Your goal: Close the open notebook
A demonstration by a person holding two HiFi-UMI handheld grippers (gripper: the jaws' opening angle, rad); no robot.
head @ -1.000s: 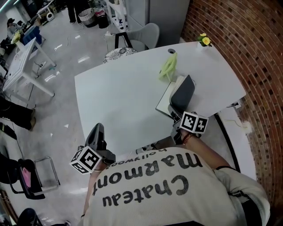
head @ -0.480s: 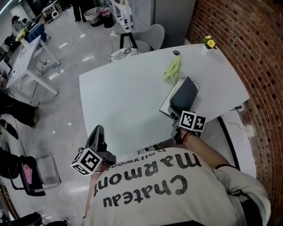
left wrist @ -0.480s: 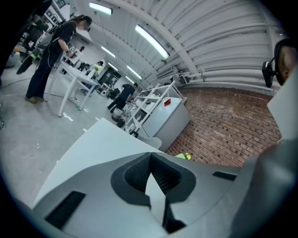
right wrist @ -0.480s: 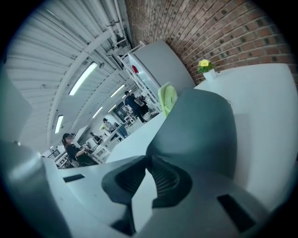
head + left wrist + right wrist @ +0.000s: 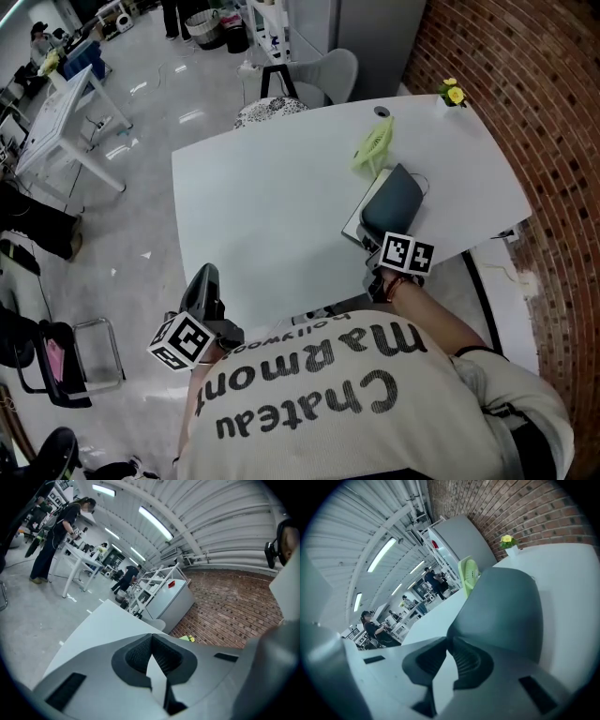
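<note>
Room: pale floor (image 5: 112,216) on the left of the head view and a brick wall (image 5: 548,122) on the right.

Table (image 5: 272,206): a white top with rounded corners, filling the middle of the head view. The person, in a light printed shirt (image 5: 356,394), stands at its near edge. A grey chair (image 5: 323,73) stands at the far edge.

Notebook (image 5: 394,202): it lies at the near right part of the table, directly in front of the right gripper. Its dark grey cover is tilted over the white pages, which show as a strip along its left side. In the right gripper view the cover rises as a broad dark sheet just beyond the jaws.

Right gripper (image 5: 447,639): it is held low at the near edge of the notebook. The jaws are drawn together, and their tips meet on the near edge of the cover.

Left gripper (image 5: 152,636): it is held off the near left edge of the table, well apart from the notebook. The jaw tips are closed against each other with nothing between them, and only bare table shows beyond.

Fan (image 5: 373,147): a small, light green fan on the table just beyond the notebook.

Flower (image 5: 455,94): a yellow flower in a small white vase at the far right corner of the table, near the wall.
</note>
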